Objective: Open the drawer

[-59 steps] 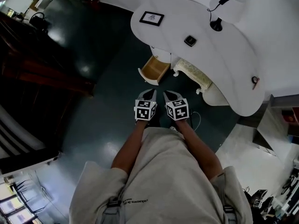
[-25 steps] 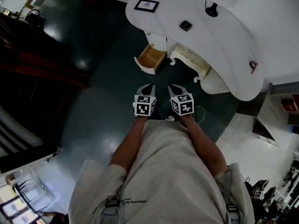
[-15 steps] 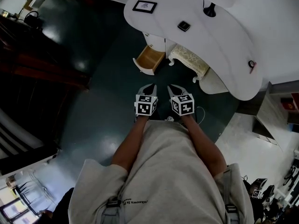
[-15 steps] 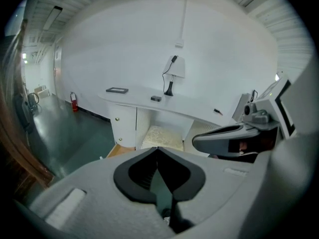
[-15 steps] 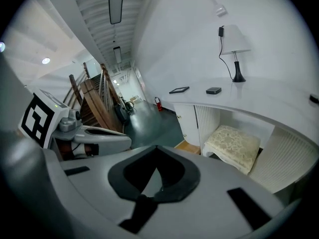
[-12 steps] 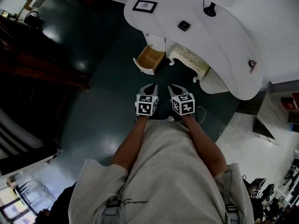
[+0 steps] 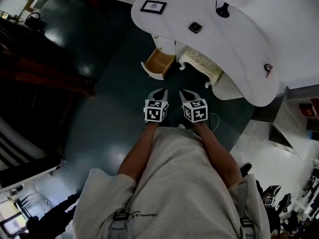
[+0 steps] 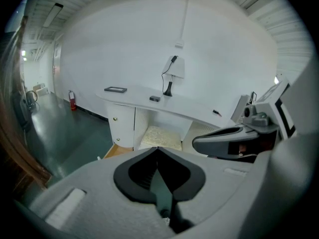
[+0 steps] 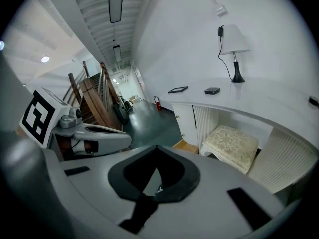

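- Drawer [image 7: 158,63] stands pulled out of the left end of the white desk [image 7: 234,44], its wooden inside showing, just as it did over the last couple of seconds.
- Little else has changed: the desk and drawer sit slightly farther up the head view than before, so the person seems to have eased back a touch.
- By my reading the opening is done, and this is a rest after it.
- Left gripper [image 7: 160,91] has its jaws pressed together on nothing and hangs over the dark floor [image 7: 114,98], well apart from the drawer.
- Right gripper [image 7: 184,93] is just beside it, its tips also meeting and empty.
- Both forearms reach forward from the waist, with the grippers tilted down toward the desk.
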The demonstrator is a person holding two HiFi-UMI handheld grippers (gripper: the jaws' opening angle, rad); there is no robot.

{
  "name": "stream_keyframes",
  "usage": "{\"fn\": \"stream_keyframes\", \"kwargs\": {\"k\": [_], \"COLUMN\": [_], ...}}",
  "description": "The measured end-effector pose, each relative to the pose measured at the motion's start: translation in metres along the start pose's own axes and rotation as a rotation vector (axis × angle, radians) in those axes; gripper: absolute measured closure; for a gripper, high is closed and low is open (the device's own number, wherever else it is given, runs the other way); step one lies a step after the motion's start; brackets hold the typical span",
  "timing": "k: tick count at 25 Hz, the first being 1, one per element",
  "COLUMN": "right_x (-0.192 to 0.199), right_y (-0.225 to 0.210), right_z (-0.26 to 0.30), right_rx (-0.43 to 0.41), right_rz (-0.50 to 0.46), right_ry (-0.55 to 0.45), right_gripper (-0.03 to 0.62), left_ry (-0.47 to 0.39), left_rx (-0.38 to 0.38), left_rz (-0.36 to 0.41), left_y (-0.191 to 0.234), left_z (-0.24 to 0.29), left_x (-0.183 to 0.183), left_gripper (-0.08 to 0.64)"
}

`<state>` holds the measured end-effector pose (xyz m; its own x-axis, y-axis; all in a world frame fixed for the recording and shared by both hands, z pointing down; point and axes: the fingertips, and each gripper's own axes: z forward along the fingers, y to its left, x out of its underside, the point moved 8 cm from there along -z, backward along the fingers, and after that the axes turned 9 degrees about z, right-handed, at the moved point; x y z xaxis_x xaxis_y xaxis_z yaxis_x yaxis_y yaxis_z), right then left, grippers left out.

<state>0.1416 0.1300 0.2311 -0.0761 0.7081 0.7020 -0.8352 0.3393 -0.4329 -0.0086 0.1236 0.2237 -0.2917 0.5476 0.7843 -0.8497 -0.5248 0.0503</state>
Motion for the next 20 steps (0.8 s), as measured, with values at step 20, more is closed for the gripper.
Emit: {"fn": "stream_keyframes", "kwargs": {"k": [20], "right_x": [-0.001], "right_y": [0.0], "right_z": [0.0], "right_rx": [0.002], "right_rz": [-0.068], "right_ry": [-0.003], "right_gripper": [0.578], "left_ry": [0.038], "left_rx": [0.016], "left_rz": [0.003], "left_y": [-0.009], "left_z": [-0.001], "left_x": [0.013], "left_gripper": [0.549]}}
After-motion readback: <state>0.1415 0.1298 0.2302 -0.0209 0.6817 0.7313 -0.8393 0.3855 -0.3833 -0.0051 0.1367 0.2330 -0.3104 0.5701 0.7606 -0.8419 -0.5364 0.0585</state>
